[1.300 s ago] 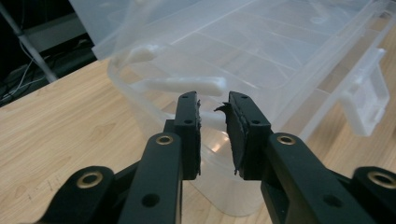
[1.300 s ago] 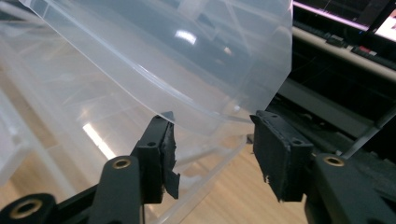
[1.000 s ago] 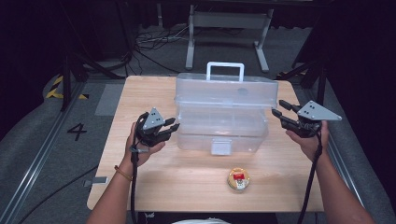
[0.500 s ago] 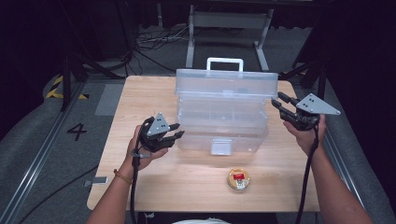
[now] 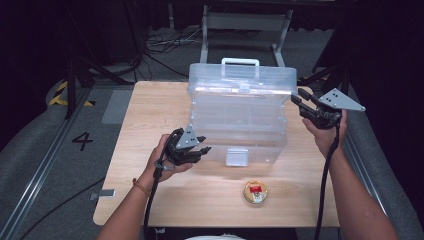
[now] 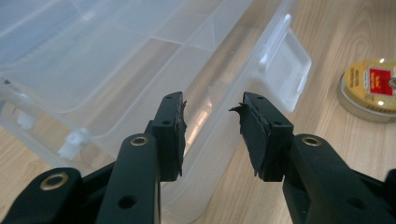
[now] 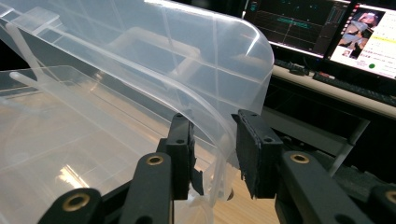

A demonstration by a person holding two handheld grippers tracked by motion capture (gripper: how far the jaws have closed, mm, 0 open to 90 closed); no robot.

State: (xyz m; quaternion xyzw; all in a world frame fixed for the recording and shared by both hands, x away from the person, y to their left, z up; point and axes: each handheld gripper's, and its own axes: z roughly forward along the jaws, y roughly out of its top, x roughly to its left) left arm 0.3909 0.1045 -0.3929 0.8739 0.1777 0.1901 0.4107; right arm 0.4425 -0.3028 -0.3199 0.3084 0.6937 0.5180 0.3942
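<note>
This is a recording studio or lab bay, not a home. A light wooden table stands alone on grey carpeted flooring, ringed by darkness and black curtain-like surrounds. A white number four is marked on the floor to the left, beside a metal floor rail, and there is yellow-and-black hazard tape further back. Loose black cables sprawl across the floor behind the table, near a grey metal stand frame. In the right gripper view, lit computer monitors sit on a dark desk, one showing graphs, with a keyboard below them.
</note>
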